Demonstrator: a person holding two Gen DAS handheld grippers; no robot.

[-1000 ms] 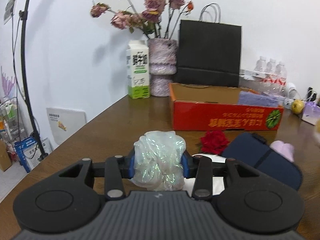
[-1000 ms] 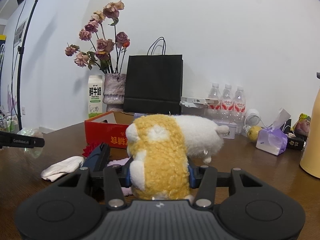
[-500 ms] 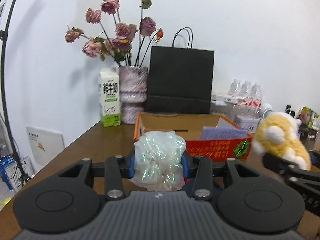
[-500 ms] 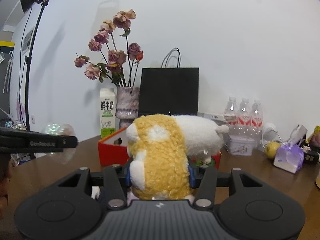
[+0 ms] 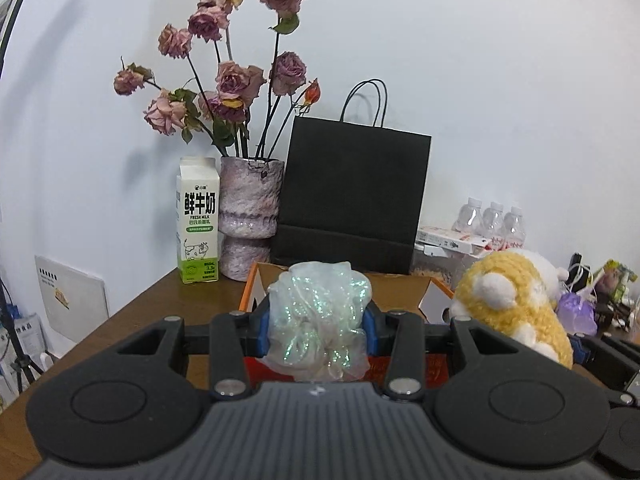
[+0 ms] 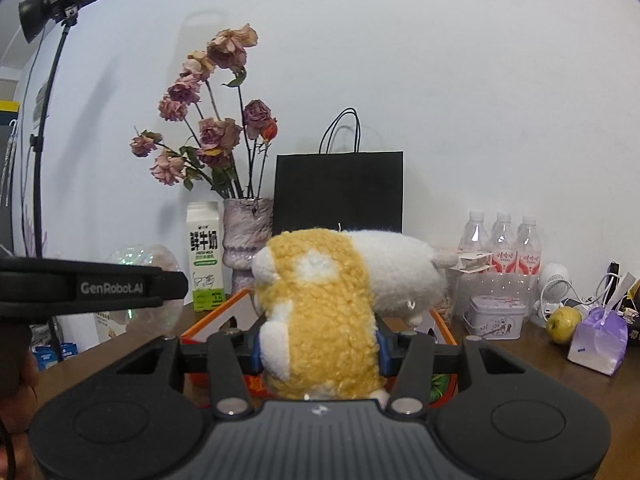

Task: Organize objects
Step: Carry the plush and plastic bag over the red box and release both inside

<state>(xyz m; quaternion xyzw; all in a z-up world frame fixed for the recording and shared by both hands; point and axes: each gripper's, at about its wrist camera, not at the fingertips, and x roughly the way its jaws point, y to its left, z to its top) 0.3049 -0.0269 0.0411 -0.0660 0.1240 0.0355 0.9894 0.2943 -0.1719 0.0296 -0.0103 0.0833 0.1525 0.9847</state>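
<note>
Shiny see-through wrap [image 5: 318,320], bunched into a ball, sits between the blue pads of the left gripper [image 5: 316,322]. The pads press on both of its sides, so the left gripper is holding it tight. The ball is up in the air, in front of the open box [image 5: 394,292].

The right gripper [image 6: 318,350] grasps a plush toy [image 6: 320,312]. The toy is yellow at the near end and white at the far end. Its yellow part is pinched between the blue pads, and the white part sticks out past them, over the box [image 6: 208,322].

From the left camera, the toy shows just to the right of the wrap ball. From the right camera, the left gripper's black finger [image 6: 92,288] reaches in from the left, with the shiny ball partly behind it.

The box is orange on the rim and red on the front. It stands on a brown table [image 5: 172,312]. Behind it, by the white wall, are a milk carton [image 5: 198,232], a vase [image 5: 248,216] of dried roses and a black bag [image 5: 352,200]. Three water bottles [image 6: 502,244], a tin [image 6: 496,316], a yellow-green fruit [image 6: 564,320] and a small purple pack [image 6: 598,338] are off to the right.
</note>
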